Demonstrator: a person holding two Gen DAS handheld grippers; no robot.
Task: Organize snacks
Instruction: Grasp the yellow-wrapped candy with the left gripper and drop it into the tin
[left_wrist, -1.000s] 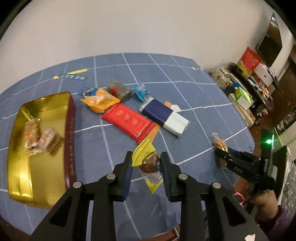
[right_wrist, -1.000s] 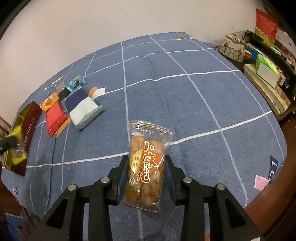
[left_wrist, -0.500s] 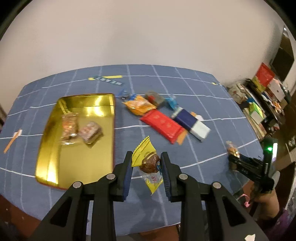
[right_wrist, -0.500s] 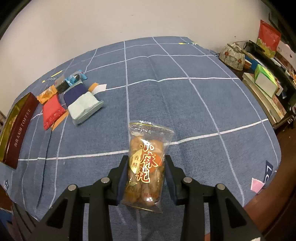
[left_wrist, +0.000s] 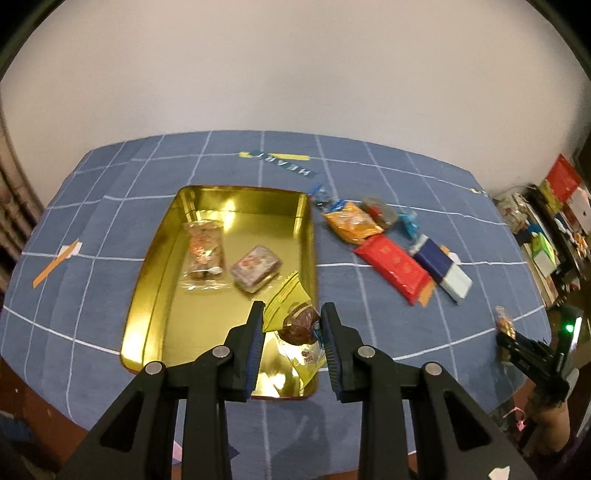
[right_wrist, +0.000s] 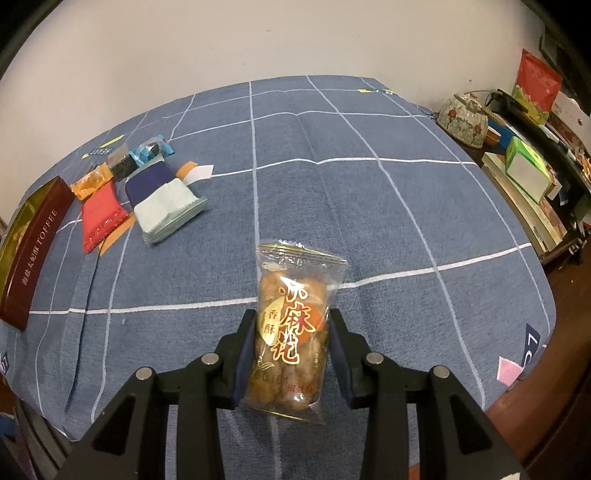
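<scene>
My left gripper (left_wrist: 292, 318) is shut on a yellow-wrapped brown sweet (left_wrist: 298, 325), held over the near right corner of the gold tin tray (left_wrist: 147, 280). Two wrapped snacks (left_wrist: 202, 254) lie inside the tray. My right gripper (right_wrist: 291, 332) is shut on a clear bag of fried dough twists (right_wrist: 291, 332) above the blue checked cloth. In the left wrist view the right gripper (left_wrist: 511, 338) shows at the far right with its bag. Loose snacks lie right of the tray: an orange packet (left_wrist: 351, 221), a red packet (left_wrist: 393, 264), a navy-and-pale-blue packet (left_wrist: 441, 267).
The tray's dark red side (right_wrist: 33, 254) reads TOFFEE at the left of the right wrist view. A grey sweet (left_wrist: 380, 212) and blue wrappers (left_wrist: 408, 219) lie beyond the packets. Shelves with boxes and a floral pot (right_wrist: 463, 120) stand past the table's right edge.
My left gripper has carried the yellow-wrapped sweet leftward, from over the cloth to over the tray's near right corner. The right gripper keeps still with its bag.
</scene>
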